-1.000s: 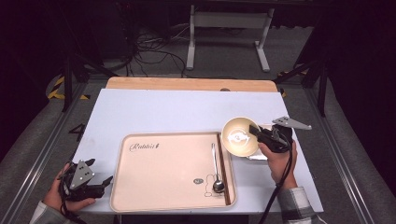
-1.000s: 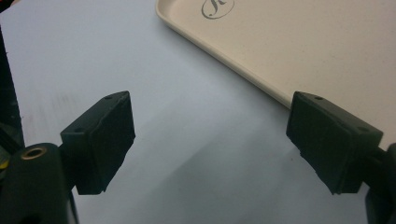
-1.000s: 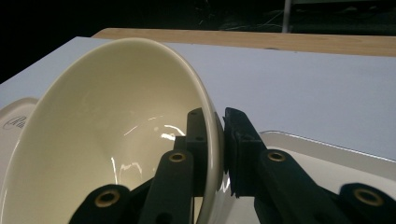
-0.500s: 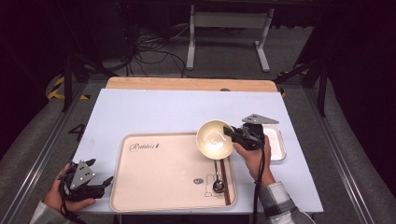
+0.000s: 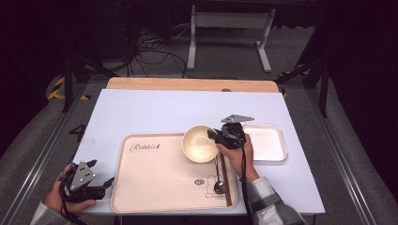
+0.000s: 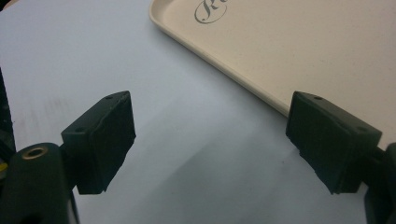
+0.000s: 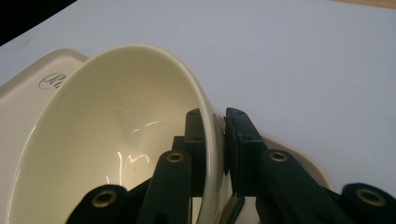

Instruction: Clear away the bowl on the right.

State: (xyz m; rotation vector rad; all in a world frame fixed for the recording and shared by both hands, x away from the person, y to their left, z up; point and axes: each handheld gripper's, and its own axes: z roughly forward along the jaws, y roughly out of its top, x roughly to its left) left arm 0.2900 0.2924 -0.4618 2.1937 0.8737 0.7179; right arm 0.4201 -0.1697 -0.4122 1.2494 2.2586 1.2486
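Note:
A cream bowl (image 5: 201, 143) hangs tilted over the far right corner of the beige tray (image 5: 155, 173). My right gripper (image 5: 217, 136) is shut on the bowl's right rim. In the right gripper view one jaw sits inside the bowl (image 7: 107, 140) and the other outside, so the right gripper (image 7: 215, 126) pinches the wall. A spoon (image 5: 218, 180) and a pair of chopsticks (image 5: 226, 178) lie along the tray's right side. My left gripper (image 5: 102, 173) rests at the table's front left, just off the tray. In its own view the left gripper (image 6: 210, 135) stands open over bare table beside the tray's edge (image 6: 280, 56).
A small white square tray (image 5: 265, 143) lies on the white tabletop (image 5: 155, 112) right of the beige tray, beside my right hand. A wooden strip (image 5: 187, 84) runs along the table's far edge. Beyond it are a metal stand and cables on the floor.
My right gripper has carried the bowl leftwards, from over the small white tray to over the beige tray's far right corner. The left gripper has stayed put.

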